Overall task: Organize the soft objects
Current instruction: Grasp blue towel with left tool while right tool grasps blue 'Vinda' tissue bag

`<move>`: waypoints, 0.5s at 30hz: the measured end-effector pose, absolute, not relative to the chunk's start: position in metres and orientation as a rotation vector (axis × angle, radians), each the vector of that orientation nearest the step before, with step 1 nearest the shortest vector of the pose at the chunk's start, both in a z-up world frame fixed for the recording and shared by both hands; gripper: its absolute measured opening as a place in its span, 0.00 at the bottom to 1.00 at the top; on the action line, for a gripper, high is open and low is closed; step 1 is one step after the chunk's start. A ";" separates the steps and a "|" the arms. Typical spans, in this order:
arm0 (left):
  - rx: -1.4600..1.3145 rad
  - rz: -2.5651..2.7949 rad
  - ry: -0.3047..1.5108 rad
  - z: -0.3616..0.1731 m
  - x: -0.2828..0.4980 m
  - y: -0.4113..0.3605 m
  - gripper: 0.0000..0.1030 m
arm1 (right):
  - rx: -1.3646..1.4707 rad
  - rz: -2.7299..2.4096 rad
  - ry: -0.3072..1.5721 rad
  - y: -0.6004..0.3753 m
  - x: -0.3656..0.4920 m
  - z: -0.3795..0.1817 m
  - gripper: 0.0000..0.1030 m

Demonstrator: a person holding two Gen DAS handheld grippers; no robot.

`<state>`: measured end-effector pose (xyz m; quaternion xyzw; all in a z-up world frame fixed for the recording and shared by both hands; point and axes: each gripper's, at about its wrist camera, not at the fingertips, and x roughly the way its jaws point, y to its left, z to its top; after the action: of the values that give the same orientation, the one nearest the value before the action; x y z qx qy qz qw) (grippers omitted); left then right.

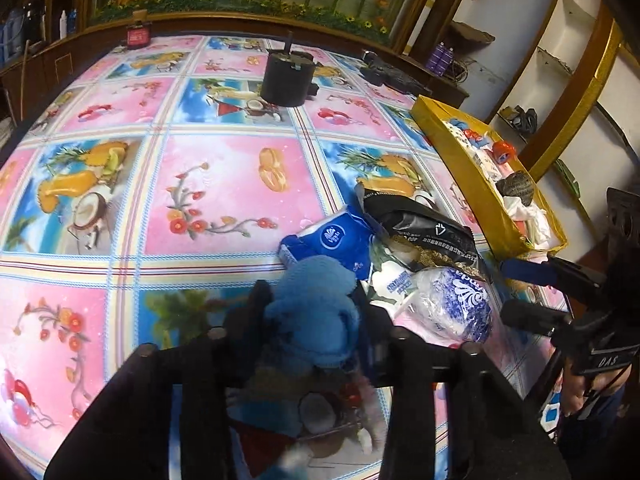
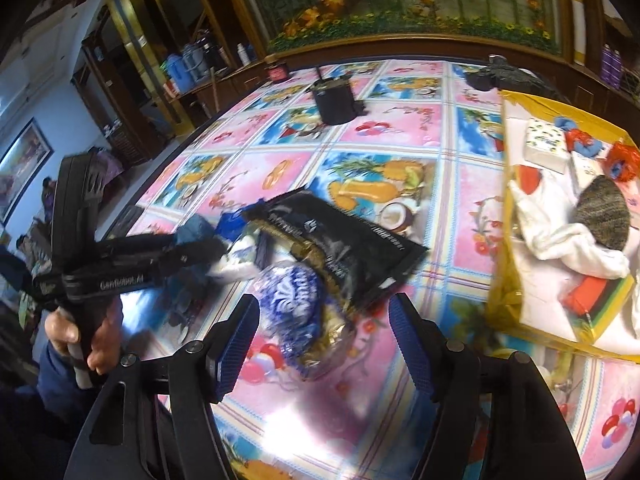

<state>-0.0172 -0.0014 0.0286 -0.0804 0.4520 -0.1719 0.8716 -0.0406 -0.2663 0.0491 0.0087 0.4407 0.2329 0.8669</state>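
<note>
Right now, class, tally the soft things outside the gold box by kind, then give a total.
Blue knitted item, gripped by the left fingers: 1
Tissue packs: 2 (blue pack, clear-wrapped pack)
Black packet: 1
White labelled packet: 1
Total: 5

The left wrist view sits low over the near table edge, facing far across the patterned tablecloth (image 1: 224, 184), with the yellow box (image 1: 460, 168) on its right. The right wrist view looks from nearer the box (image 2: 508, 208), also facing far. Both share the black packet (image 1: 424, 228) (image 2: 348, 244) and the far black cylinder (image 1: 286, 78) (image 2: 334, 104).
</note>
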 end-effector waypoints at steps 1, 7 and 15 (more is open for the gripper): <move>-0.166 -0.360 0.943 0.030 -0.018 0.000 0.33 | 0.008 0.501 0.927 -0.263 -0.041 0.048 0.66; -0.173 -0.351 0.905 0.040 -0.025 0.011 0.32 | -0.086 0.536 0.969 -0.240 -0.036 0.034 0.69; -0.187 -0.349 0.895 0.042 -0.026 0.014 0.32 | -0.159 0.530 1.006 -0.204 -0.030 0.014 0.44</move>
<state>-0.0261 0.0139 0.0415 -0.0897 0.4300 -0.1676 0.8826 -0.0300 -0.2044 0.0136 -0.0750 0.4757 0.2505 0.8398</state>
